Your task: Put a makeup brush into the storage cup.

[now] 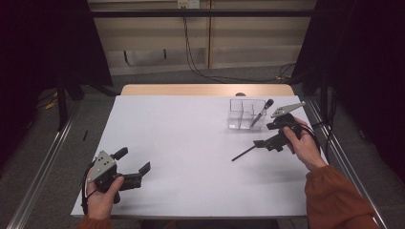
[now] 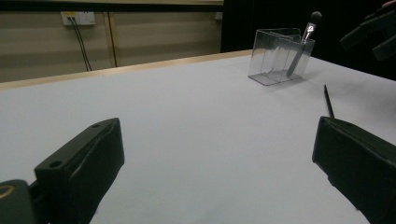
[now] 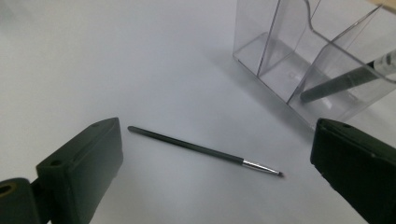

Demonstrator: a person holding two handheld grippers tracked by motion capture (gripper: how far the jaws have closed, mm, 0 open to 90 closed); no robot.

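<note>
R gripper (image 1: 267,141) jaws apart, empty, hovering over thin black brush (image 3: 204,151) lying flat on white surface (image 1: 191,143), just beside clear organizer (image 1: 246,114). 2nd, thicker brush (image 1: 261,112) stands tilted in organizer's right compartment. L gripper (image 1: 133,167) jaws wide apart, empty, well apart at near-left.

White table top (image 1: 191,143), rectangular, with a bare wooden strip (image 1: 205,89) along the far edge. Far right: clear plastic organizer (image 1: 246,114) with several compartments, standing directly on the surface, a makeup brush (image 1: 261,113) leaning in its right compartment. Near that, flat on the surface: thin black brush (image 1: 243,154), just apart from the organizer.
</note>
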